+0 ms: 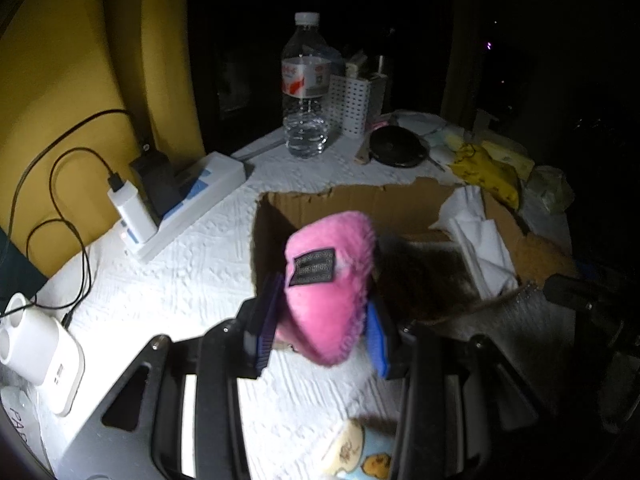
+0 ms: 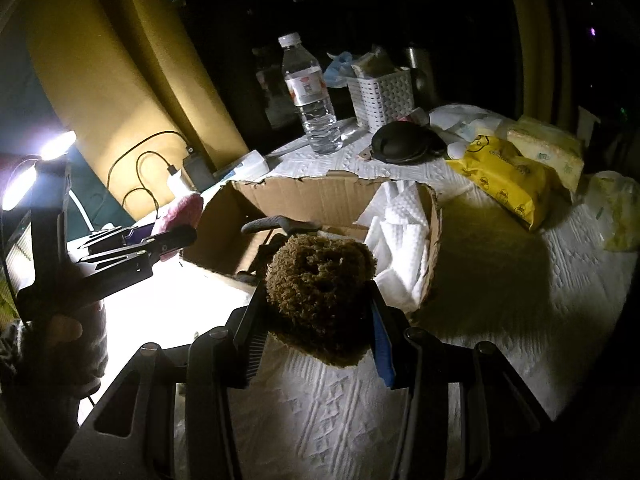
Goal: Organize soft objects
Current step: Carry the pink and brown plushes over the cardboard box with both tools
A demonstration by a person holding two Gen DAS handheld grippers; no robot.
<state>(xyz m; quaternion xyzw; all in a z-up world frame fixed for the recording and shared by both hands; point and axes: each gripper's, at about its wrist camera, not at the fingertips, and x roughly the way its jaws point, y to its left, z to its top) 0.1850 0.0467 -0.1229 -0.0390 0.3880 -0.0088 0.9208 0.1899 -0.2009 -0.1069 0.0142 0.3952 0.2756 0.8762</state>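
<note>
Clamped in the left gripper, a pink plush hangs beside the cardboard box; the right gripper pinches a brown sponge just before it. Both need carrying over the rim, then releasing.

left gripper clamped on pink plush, held at near-left corner of cardboard box | brown fuzzy object just right | water bottle far | charger left
</note>
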